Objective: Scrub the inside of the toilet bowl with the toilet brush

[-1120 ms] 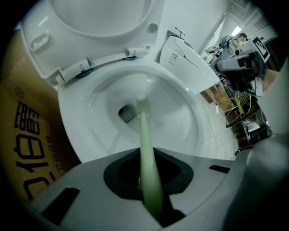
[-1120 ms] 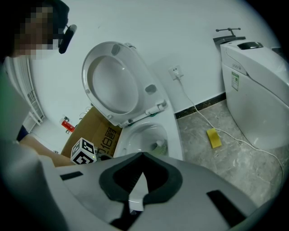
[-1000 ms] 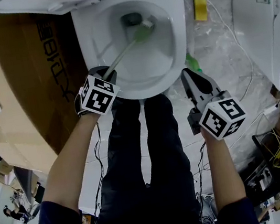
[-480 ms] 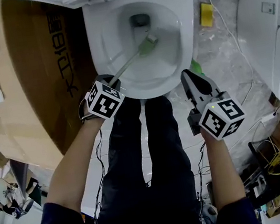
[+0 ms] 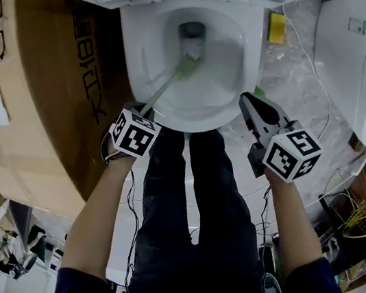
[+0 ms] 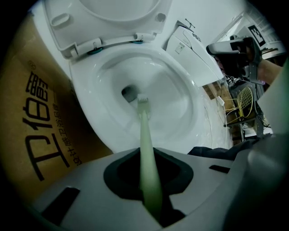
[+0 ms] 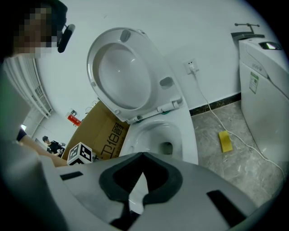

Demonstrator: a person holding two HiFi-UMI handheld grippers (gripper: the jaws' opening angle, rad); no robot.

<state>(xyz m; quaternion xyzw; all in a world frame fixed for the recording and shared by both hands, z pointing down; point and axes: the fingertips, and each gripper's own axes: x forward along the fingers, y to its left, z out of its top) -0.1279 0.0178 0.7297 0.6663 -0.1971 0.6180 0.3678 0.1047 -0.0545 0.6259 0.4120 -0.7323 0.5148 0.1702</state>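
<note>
The white toilet bowl (image 5: pixel 162 104) stands with its lid (image 6: pixel 113 13) raised. My left gripper (image 5: pixel 140 106) hovers over the bowl's near left rim, shut on the pale green toilet brush handle (image 6: pixel 145 144). The brush (image 5: pixel 188 63) slants down into the bowl, its head (image 6: pixel 142 99) against the inner wall just below the dark drain (image 5: pixel 191 31). My right gripper (image 5: pixel 247 99) hangs beside the bowl's near right edge, shut and holding nothing. From the right gripper (image 7: pixel 141 155) view the bowl (image 7: pixel 153 135) lies ahead.
A large cardboard box (image 5: pixel 42 96) stands tight against the toilet's left side. A yellow sponge (image 5: pixel 276 28) and a white cable (image 7: pixel 212 113) lie on the marble floor to the right. A white appliance (image 5: pixel 364 63) stands further right. The person's legs (image 5: pixel 186 204) are in front of the bowl.
The brush head slid from the right of the drain toward the near left side of the bowl. The head view shifted, so the toilet sits further right. The right gripper held still.
</note>
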